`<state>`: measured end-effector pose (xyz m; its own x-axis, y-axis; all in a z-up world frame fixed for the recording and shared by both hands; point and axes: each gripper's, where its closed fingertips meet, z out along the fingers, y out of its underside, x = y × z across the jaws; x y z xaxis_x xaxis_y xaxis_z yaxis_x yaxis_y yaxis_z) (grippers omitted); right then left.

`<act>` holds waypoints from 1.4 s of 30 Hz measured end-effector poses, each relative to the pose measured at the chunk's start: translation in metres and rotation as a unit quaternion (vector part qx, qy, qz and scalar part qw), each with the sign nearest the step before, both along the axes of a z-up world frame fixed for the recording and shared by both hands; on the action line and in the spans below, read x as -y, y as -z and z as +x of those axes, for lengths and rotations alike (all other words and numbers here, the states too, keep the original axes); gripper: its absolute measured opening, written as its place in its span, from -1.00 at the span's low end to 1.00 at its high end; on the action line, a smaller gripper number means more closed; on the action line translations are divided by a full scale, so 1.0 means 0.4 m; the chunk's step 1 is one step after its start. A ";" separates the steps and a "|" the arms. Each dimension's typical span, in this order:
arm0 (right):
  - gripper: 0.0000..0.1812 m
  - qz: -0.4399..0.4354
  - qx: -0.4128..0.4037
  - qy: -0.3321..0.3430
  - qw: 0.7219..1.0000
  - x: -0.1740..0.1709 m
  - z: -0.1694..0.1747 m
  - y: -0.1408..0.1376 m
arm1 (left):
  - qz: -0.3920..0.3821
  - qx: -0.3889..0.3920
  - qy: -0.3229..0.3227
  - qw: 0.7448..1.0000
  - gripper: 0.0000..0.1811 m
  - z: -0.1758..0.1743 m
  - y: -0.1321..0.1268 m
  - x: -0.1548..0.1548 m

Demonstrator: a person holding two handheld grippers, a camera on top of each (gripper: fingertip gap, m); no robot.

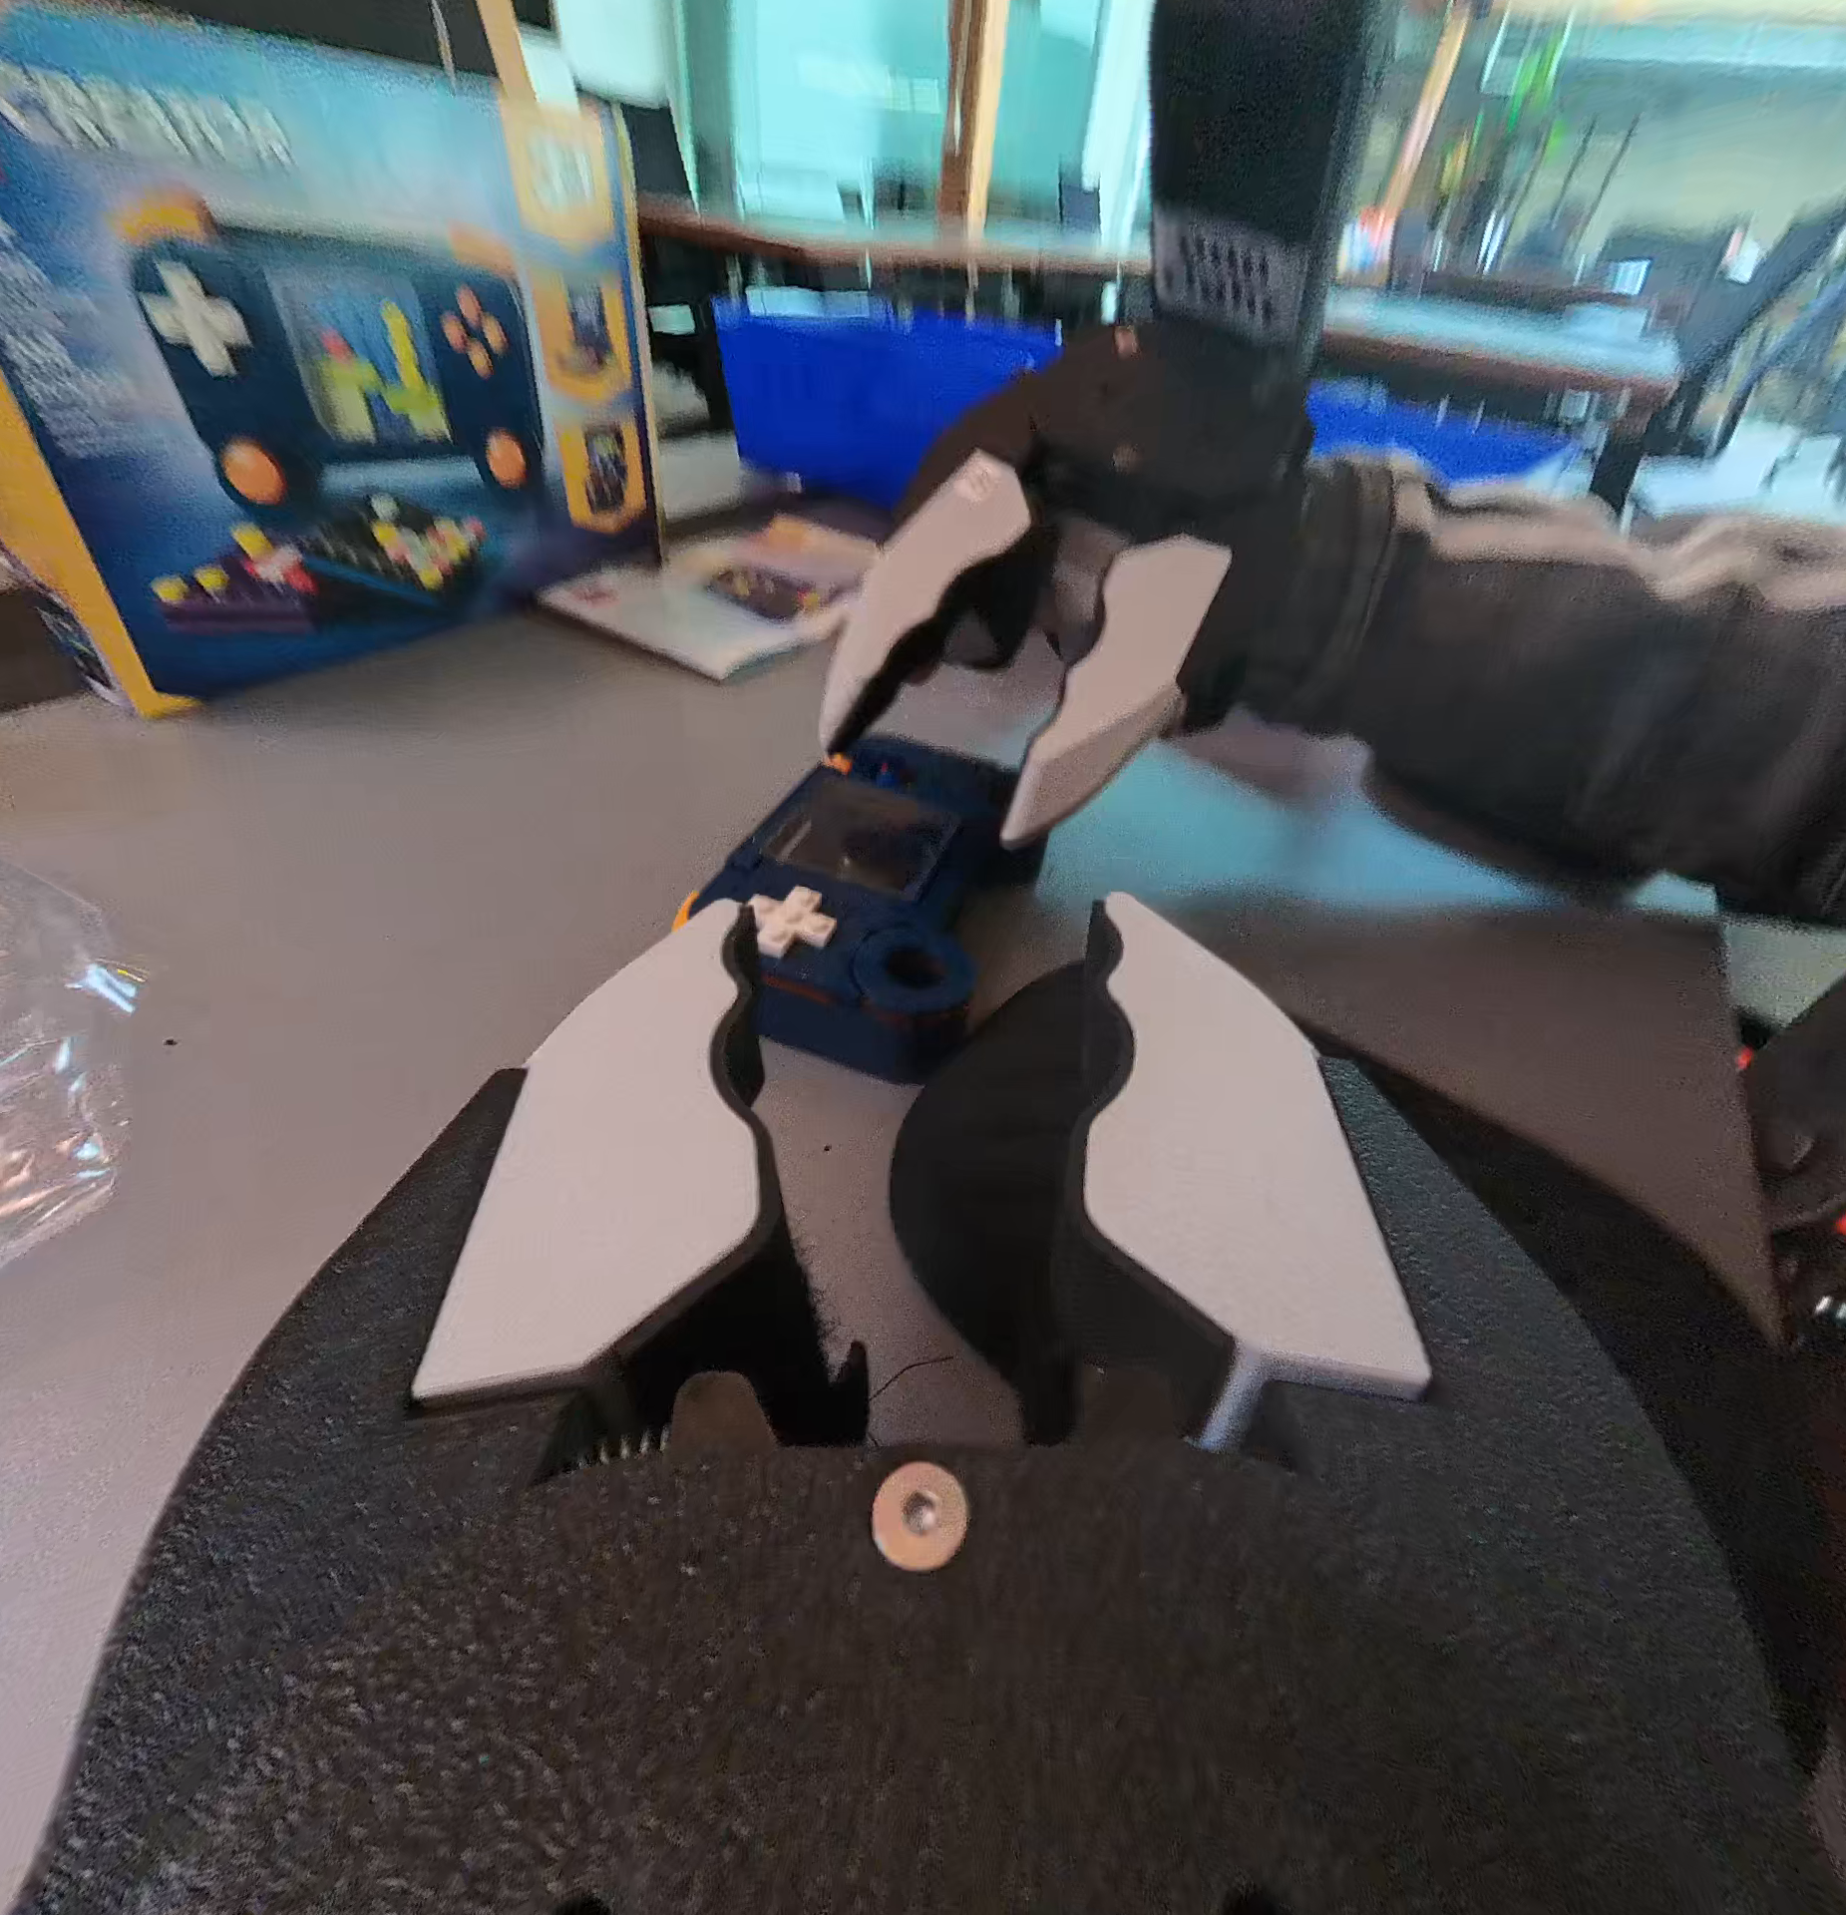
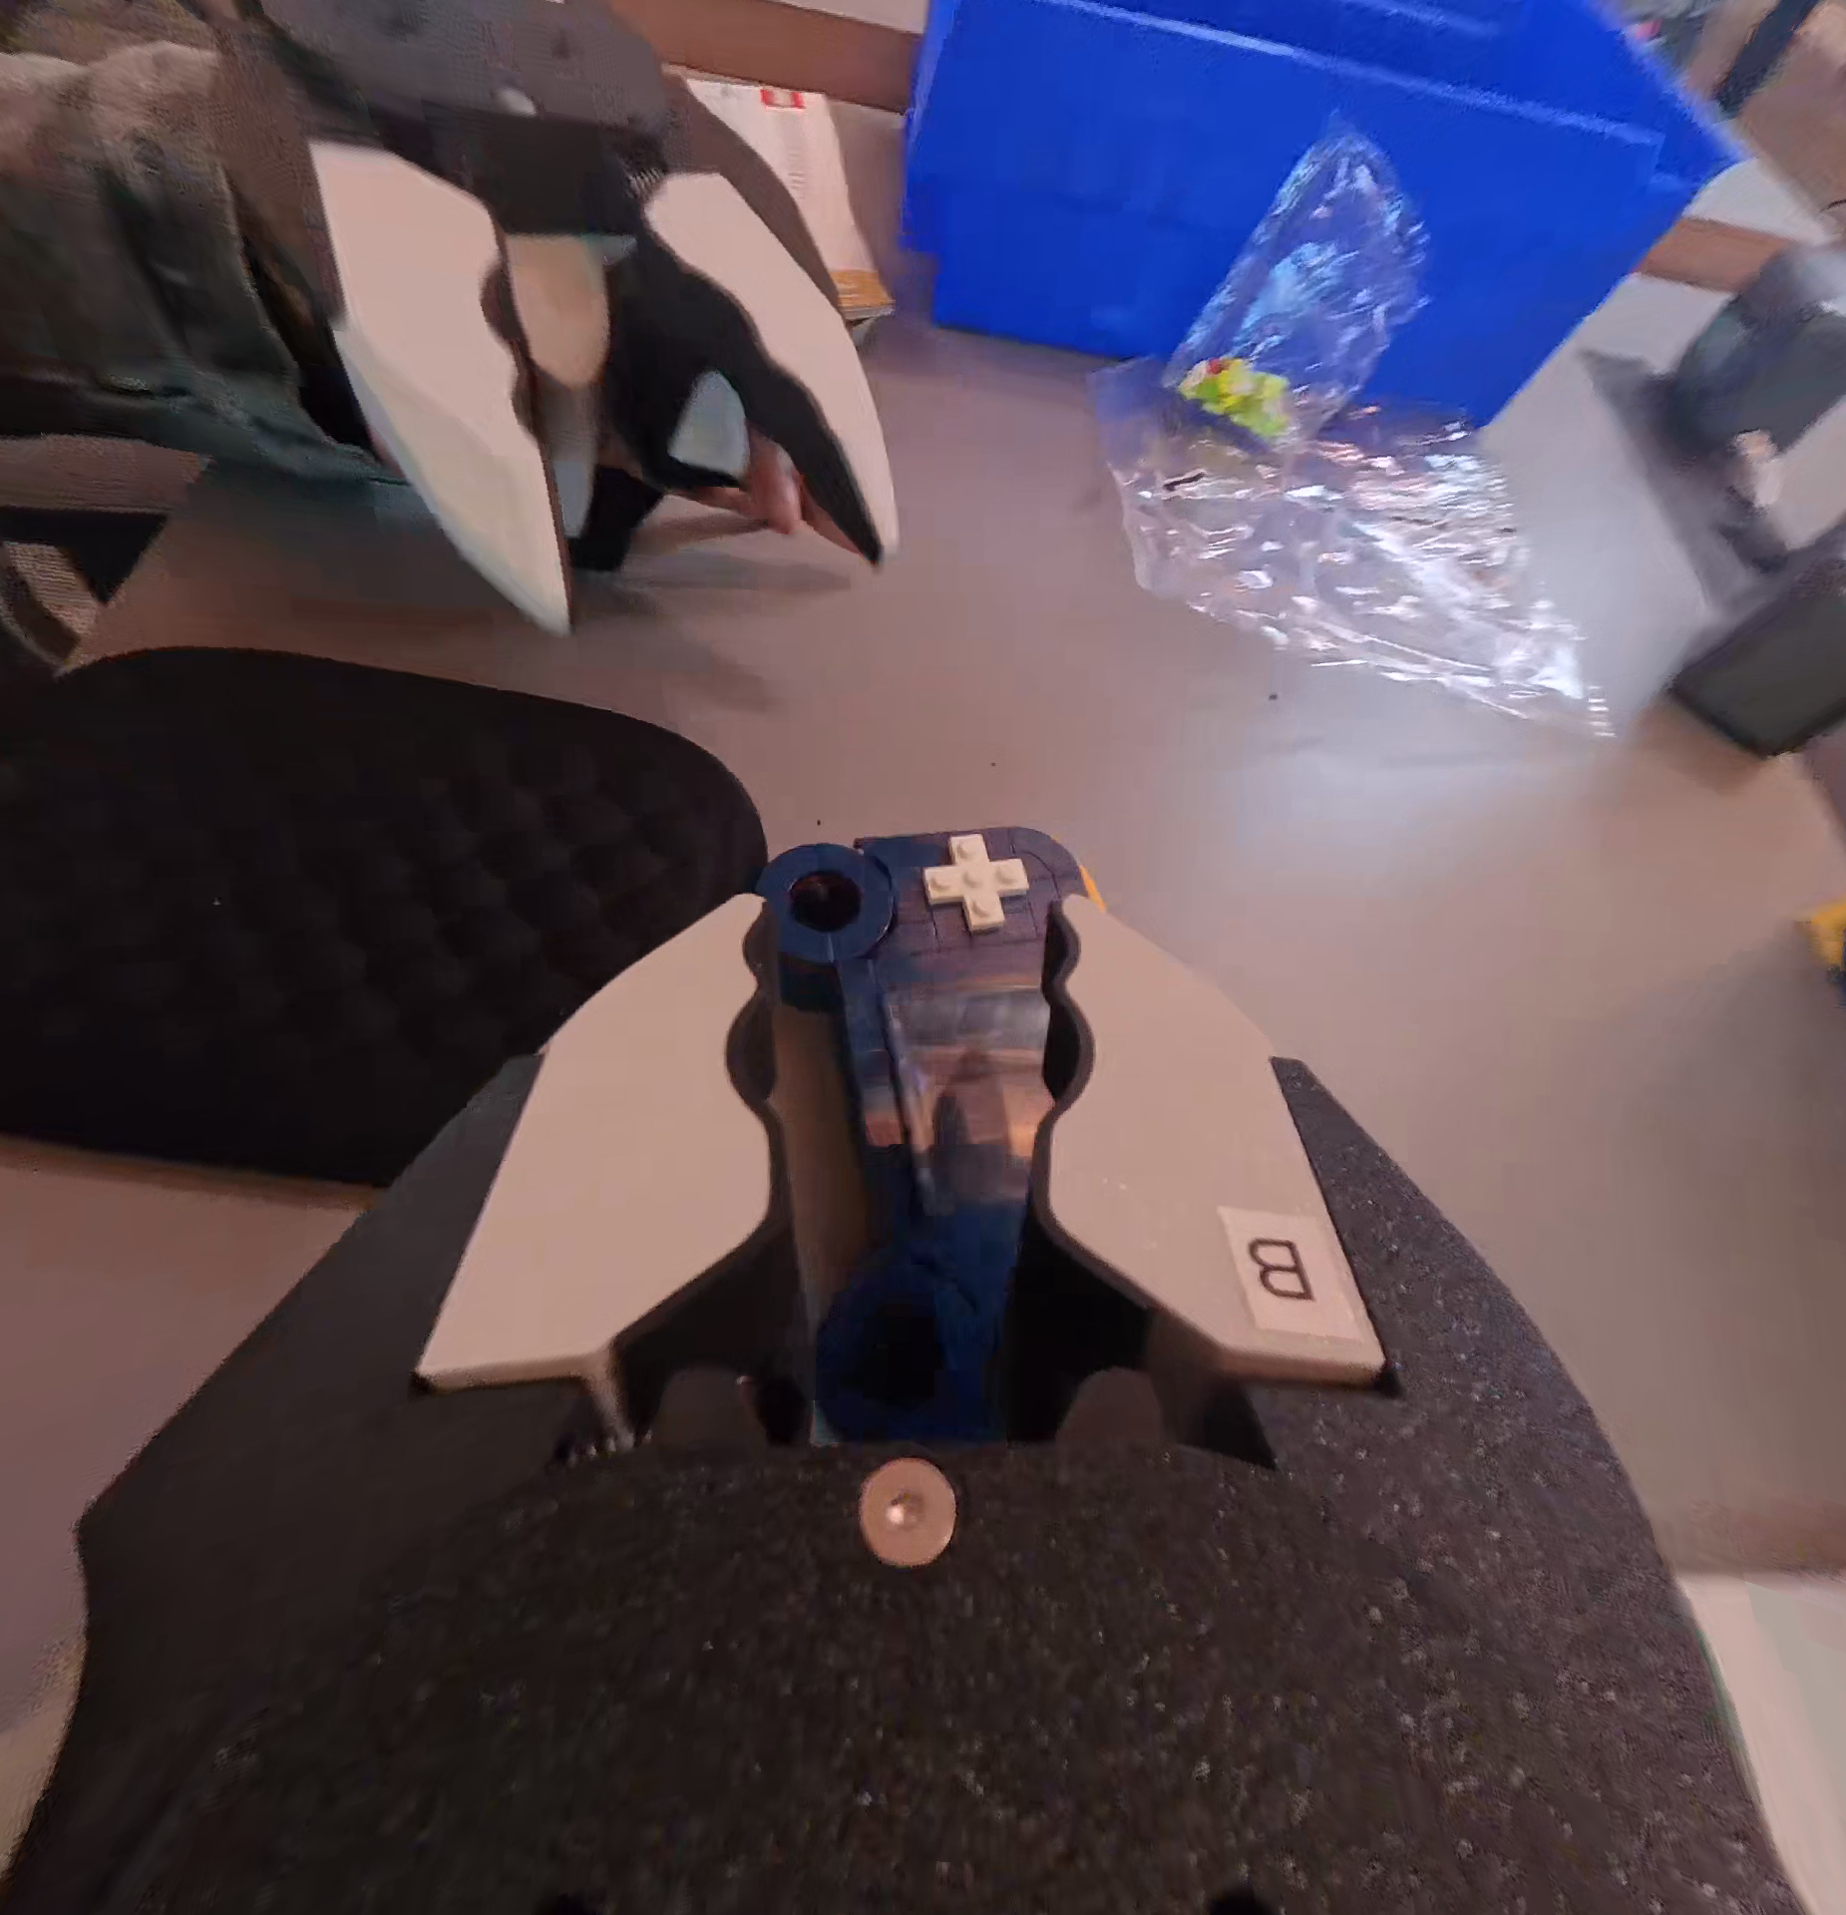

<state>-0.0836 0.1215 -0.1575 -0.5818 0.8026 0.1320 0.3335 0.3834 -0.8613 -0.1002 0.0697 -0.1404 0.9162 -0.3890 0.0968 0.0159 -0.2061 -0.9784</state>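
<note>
My right tongs (image 2: 903, 922) are closed on the dark blue brick-built handheld console (image 2: 929, 1047), which runs lengthwise between their grey fingers (image 2: 628, 1130); its white cross pad (image 2: 973, 881) and a round blue ring (image 2: 825, 899) project past the tips. My left tongs (image 1: 918, 933) are parted and hold nothing, their tips just beside the console's near end. The console sits low over the grey counter (image 2: 1260, 933). Beyond it lie a crumpled clear plastic bag (image 2: 1343, 539) and a blue bin (image 2: 1208, 176); toward the far left of the counter stands the printed toy box (image 1: 307, 363), a booklet (image 1: 722, 601) beside it.
</note>
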 end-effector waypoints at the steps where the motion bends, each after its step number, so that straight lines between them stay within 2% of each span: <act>1: -0.51 -0.011 0.005 -0.008 1.000 0.000 -0.020 0.005 | -0.024 -0.017 0.017 0.999 -0.32 0.005 0.018 -0.015; 2: -0.54 -0.021 0.008 -0.016 1.000 0.001 -0.039 0.008 | -0.044 -0.033 0.037 0.998 -0.25 0.011 0.033 -0.030; 4: -0.60 -0.034 0.032 -0.030 0.998 0.001 -0.066 0.025 | -0.067 -0.053 0.055 0.995 -0.29 0.007 0.057 -0.063; 6: -0.63 -0.029 0.063 -0.039 0.997 0.001 -0.079 0.052 | -0.092 -0.052 0.067 0.992 -0.48 0.006 0.072 -0.084; 9: -0.58 -0.016 0.082 -0.042 0.996 0.001 -0.086 0.082 | -0.108 -0.078 0.058 0.989 -0.65 -0.002 0.091 -0.105; 12: -0.74 -0.024 0.069 -0.045 0.996 0.008 -0.087 0.080 | -0.125 -0.103 0.042 0.986 -0.84 -0.007 0.110 -0.112; 14: -0.74 -0.016 0.062 -0.044 0.997 0.007 -0.088 0.081 | -0.136 -0.116 0.044 0.983 -0.96 -0.002 0.124 -0.109; 20: -0.74 -0.002 0.056 -0.055 0.997 0.008 -0.088 0.082 | -0.143 -0.100 0.051 0.983 -0.97 -0.002 0.125 -0.109; 25: -0.74 0.029 0.027 -0.060 0.997 0.007 -0.087 0.082 | -0.136 -0.115 0.045 0.983 -0.97 -0.002 0.126 -0.108; 31: -0.75 0.069 -0.007 -0.027 0.997 -0.002 -0.086 0.080 | -0.133 -0.121 0.037 0.983 -1.00 -0.005 0.126 -0.110; 35: -0.76 0.065 -0.001 0.004 0.998 -0.008 -0.088 0.079 | -0.131 -0.125 0.026 0.983 -1.00 -0.009 0.127 -0.114; 37: -0.86 0.094 -0.026 0.007 0.995 -0.009 -0.093 0.077 | -0.130 -0.130 0.016 0.983 -1.00 -0.011 0.127 -0.119; 39: -1.00 0.056 -0.042 0.020 0.997 -0.007 -0.097 0.070 | -0.129 -0.129 0.027 0.983 -1.00 -0.001 0.127 -0.117; 40: -1.00 0.023 -0.038 0.029 0.999 -0.011 -0.098 0.070 | -0.127 -0.133 0.025 0.983 -1.00 -0.001 0.127 -0.118; 42: -1.00 0.028 -0.060 0.044 0.997 -0.024 -0.100 0.065 | -0.126 -0.135 0.024 0.983 -1.00 -0.001 0.127 -0.117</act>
